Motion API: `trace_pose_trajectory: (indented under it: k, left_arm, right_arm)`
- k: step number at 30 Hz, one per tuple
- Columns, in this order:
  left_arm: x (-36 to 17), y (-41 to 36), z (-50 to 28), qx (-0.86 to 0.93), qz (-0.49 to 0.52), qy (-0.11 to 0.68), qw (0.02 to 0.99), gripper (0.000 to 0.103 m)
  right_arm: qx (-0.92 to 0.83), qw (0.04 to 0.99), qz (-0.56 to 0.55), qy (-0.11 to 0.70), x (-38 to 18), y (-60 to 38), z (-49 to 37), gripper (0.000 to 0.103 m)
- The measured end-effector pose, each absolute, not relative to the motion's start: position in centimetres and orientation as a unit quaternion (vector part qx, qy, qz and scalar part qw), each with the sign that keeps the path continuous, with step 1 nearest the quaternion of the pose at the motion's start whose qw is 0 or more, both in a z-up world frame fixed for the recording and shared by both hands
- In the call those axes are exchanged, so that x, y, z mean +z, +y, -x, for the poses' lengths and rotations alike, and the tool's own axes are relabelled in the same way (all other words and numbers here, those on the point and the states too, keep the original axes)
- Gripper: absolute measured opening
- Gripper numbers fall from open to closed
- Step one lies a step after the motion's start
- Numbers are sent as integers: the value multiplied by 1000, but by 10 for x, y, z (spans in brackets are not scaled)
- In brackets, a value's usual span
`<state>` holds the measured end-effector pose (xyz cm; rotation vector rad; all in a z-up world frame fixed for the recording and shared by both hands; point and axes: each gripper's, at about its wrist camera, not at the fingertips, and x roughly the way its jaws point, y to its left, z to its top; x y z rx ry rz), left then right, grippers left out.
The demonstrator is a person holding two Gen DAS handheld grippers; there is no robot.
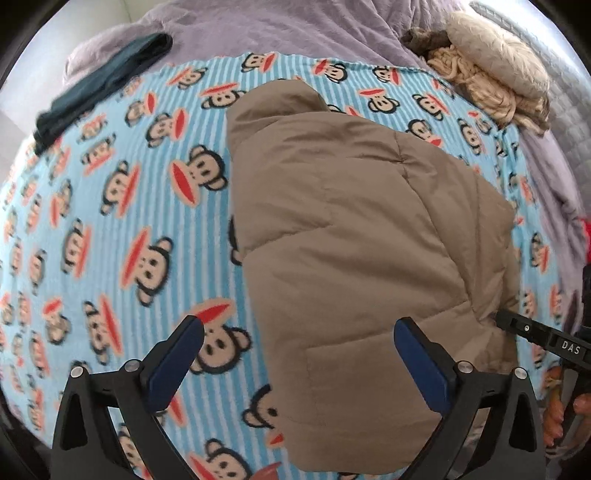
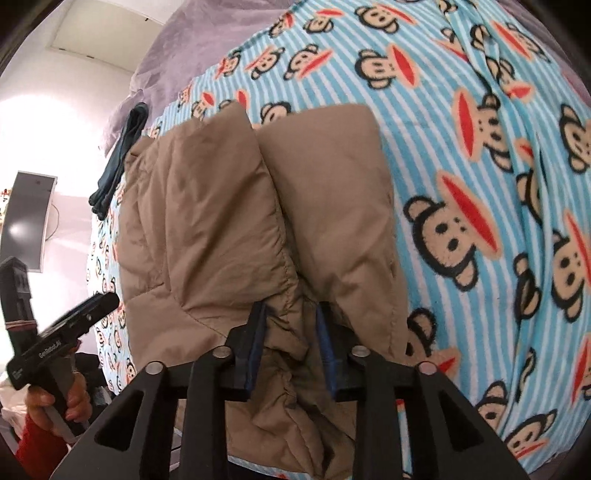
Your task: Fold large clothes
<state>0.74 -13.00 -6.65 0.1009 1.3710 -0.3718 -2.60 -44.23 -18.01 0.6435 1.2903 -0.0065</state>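
A tan puffer jacket (image 1: 351, 236) lies partly folded on a blue striped monkey-print blanket (image 1: 110, 206). My left gripper (image 1: 299, 334) is open and empty, hovering over the jacket's near left edge. My right gripper (image 2: 291, 325) is shut on a bunched edge of the jacket (image 2: 221, 206); its black finger (image 1: 524, 326) shows in the left wrist view at the jacket's right edge. The left gripper (image 2: 79, 319) shows at the left of the right wrist view, beside the jacket.
A dark teal folded garment (image 1: 107, 81) lies at the blanket's far left. A beige heap of clothes (image 1: 491, 70) sits at the far right on a lilac cover (image 1: 295, 26). A dark monitor (image 2: 29, 218) stands by the white wall.
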Motion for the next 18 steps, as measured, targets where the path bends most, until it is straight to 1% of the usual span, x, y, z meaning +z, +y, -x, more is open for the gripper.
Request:
trace_pose_trajectory:
  k: [2, 3, 4, 6, 7, 12, 18]
  left_arm:
    - [-74, -124, -9, -180, -25, 639, 747, 103]
    - [-76, -123, -9, -183, -18, 643, 744, 103]
    - [-81, -120, -11, -190, -7, 649, 737, 103]
    - [-89, -115, -13, -203, 15, 659, 724, 103]
    - [-93, -112, -15, -213, 31, 662, 718, 103]
    - [-117, -95, -31, -259, 134, 675, 678, 103]
    - [-141, -91, -46, -310, 199, 666, 649, 103]
  right_arm:
    - [-1, 759, -295, 580, -170, -449, 28, 69]
    - [0, 764, -297, 572, -165, -453, 29, 75]
    - [1, 768, -301, 565, -162, -459, 30, 86]
    - [3, 768, -306, 563, -161, -468, 31, 95]
    - [2, 765, -306, 567, -163, -472, 31, 103]
    - [22, 742, -329, 584, -185, -491, 28, 103]
    - [79, 719, -366, 586, -208, -505, 7, 103]
